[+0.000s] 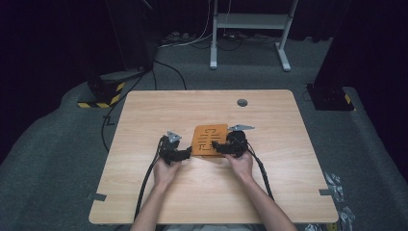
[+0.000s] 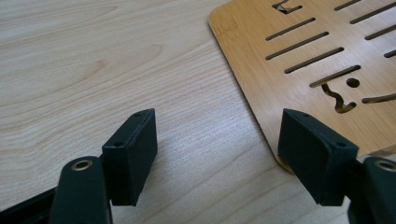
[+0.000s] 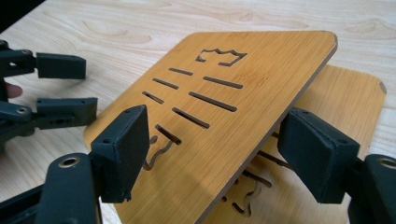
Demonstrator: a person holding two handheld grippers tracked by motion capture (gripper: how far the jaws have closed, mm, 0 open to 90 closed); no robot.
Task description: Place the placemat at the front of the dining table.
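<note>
**Two slotted bamboo boards between the grippers at mid-table**

The landmark here is the round grey grommet [image 1: 242,102] set into the far part of the wooden table [image 1: 144,192]. Just nearer the person than that grommet, and slightly to its left, lies the orange-brown slotted board [image 1: 208,134], with cut slits and a few shaped cut-outs through it. In the right gripper view it proves to be two pieces: an upper board [image 3: 243,107] tilted up on one edge, and a lower board [image 3: 345,102] lying flat on the table under it, showing past the raised edge.

No container, tray or box is in view; nothing sits in or on the boards, and their slots show only table or the board beneath.

The right gripper [image 1: 222,148] is on the side of the boards away from the grommet, at their near right corner. Its jaws stand wide, one over the top face of the tilted board and the other beside its raised edge, so the board lies between them; whether the pads press on it cannot be made out from the pictures.

The left gripper [image 1: 185,154] is farther from the grommet, to the left of the boards. Its jaws are released and spread apart: the left gripper view shows bare table between them, with one jaw over the board's rounded corner [image 2: 280,158] and nothing pinched. In the right gripper view these same jaws [image 3: 65,88] are beside the left edge of the tilted board, apart from it.

Both hands come in from the near edge of the table.
</note>
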